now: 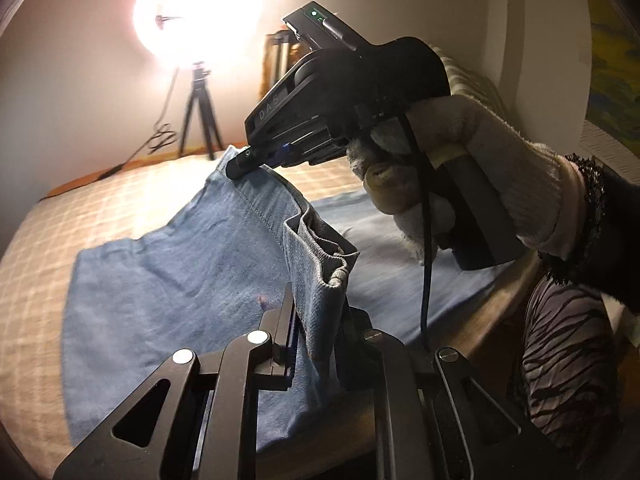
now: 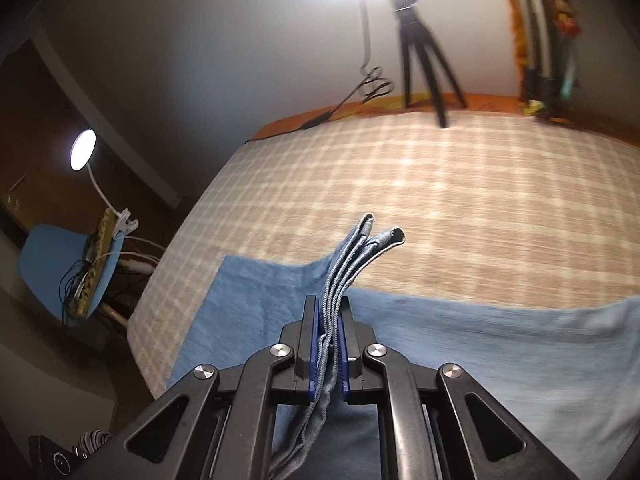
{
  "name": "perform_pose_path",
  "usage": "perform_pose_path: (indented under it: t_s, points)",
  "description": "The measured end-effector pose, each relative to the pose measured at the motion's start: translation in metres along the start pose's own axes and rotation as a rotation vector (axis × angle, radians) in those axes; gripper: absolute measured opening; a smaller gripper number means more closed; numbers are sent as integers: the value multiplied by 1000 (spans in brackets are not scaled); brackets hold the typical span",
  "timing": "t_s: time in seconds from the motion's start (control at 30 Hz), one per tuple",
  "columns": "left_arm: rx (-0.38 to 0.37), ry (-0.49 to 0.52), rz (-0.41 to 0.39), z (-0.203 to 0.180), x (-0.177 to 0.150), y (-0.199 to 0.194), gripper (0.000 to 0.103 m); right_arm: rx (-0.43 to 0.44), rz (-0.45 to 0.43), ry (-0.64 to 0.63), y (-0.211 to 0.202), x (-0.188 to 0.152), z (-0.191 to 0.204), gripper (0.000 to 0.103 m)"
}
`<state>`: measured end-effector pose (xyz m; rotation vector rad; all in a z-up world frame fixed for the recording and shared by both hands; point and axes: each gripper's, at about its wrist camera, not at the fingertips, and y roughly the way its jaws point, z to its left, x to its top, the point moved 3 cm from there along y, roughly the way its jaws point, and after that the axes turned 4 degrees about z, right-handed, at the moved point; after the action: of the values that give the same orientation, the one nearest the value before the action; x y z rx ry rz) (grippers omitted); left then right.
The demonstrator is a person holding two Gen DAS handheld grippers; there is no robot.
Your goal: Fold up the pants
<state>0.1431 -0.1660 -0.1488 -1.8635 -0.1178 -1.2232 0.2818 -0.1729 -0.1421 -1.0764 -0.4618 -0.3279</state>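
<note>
On the bed [image 1: 32, 240], checked cover under everything, with light-blue pants [image 1: 168, 264] spread flat across the near half. Far left: a bare stretch of cover, then the flat denim panel lying smooth. Toward the middle: one edge of the pants lifted off the bed into a standing ridge, several layers of hem stacked together. Left gripper [image 1: 316, 344] clamped on the near end of that ridge, fingers pressed tight to the cloth on both sides. Further along the same lifted edge, right gripper [image 1: 240, 166] pinched shut on the far corner, held by a gloved hand [image 1: 460, 172]; confirmed from the right wrist view, where the right gripper [image 2: 329, 344] squeezes a bundle of hem layers [image 2: 376, 236] between blue pads [image 2: 314, 356]. To the right: more blue fabric still lying flat on the bed toward the near edge.

Judged progress: early to middle. Done, apparently: pants laid out, layered edge gathered, both ends gripped and raised. Left, apparently: carrying the lifted edge over the flat part, laying it down, smoothing, perhaps another fold. Not possible to tell how many folds already lie in the flat part.
</note>
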Motion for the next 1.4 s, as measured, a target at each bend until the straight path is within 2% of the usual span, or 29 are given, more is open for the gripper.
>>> perform_pose_path:
  t_s: [0.3, 0.87, 1.4]
  points:
    - [-86, 7, -3, -40, 15, 29, 12, -50, -31, 36, -38, -6, -50, 6]
    - [-189, 43, 4, -89, 35, 58, 11, -108, -69, 89, -86, -15, -111, 5]
    - [-301, 162, 28, -165, 64, 93, 11, -242, -103, 148, -158, -29, -181, 5]
